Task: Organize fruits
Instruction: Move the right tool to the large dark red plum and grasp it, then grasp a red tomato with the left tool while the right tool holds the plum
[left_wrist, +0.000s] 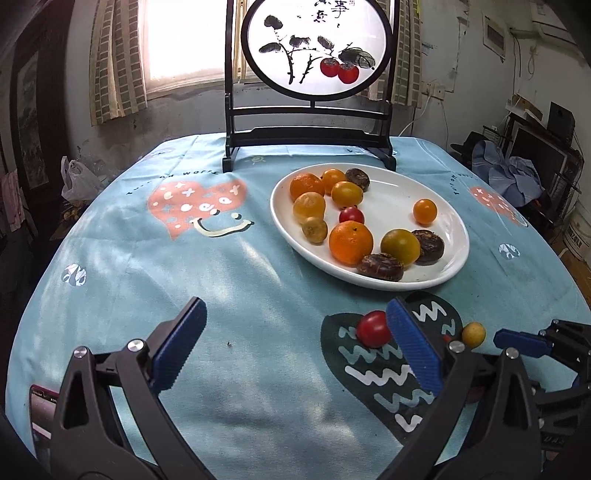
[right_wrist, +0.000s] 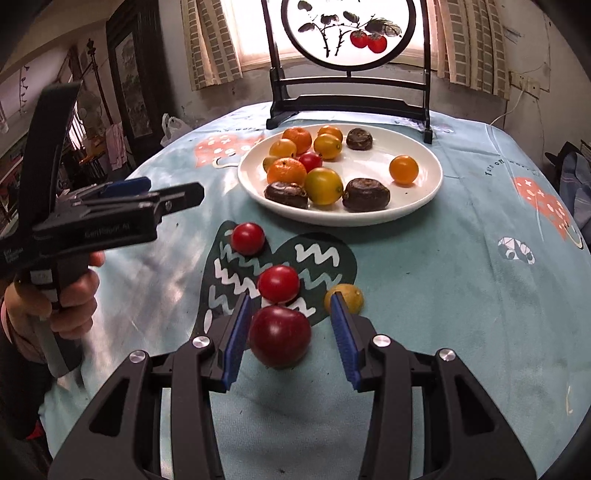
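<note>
Item one, far left: our left gripper (left_wrist: 295, 354), jaws spread wide over bare tablecloth (left_wrist: 236, 258), nothing between them. A red tomato (left_wrist: 373, 329) sits just beyond its right fingertip, apart from the pad as far as we can judge.

Item two, centre, seen from the right wrist: our right gripper (right_wrist: 290, 338), jaws partly apart around a dark red plum (right_wrist: 280, 336). The left pad looks to be touching or nearly touching the plum; a clear gap shows at the right pad, so we count this as bracketing, not yet pinching.

Item three, just ahead of the plum: a second red tomato (right_wrist: 278, 283), near enough to be nudged. Further left, the first tomato again (right_wrist: 248, 238).

Item four, right of the plum: a small yellow fruit (right_wrist: 347, 297), its near side hidden behind the right fingertip (contact we cannot tell).

Item five, beyond: the white plate (right_wrist: 424, 192), well stocked with oranges, yellow fruit and dark brown pieces.

Risks, as we judge them: closing off-centre could squirt the round plum forward into the tomato, scattering both; the right finger may sweep the yellow fruit toward the table edge; too hard a squeeze could bruise soft skin.
</note>
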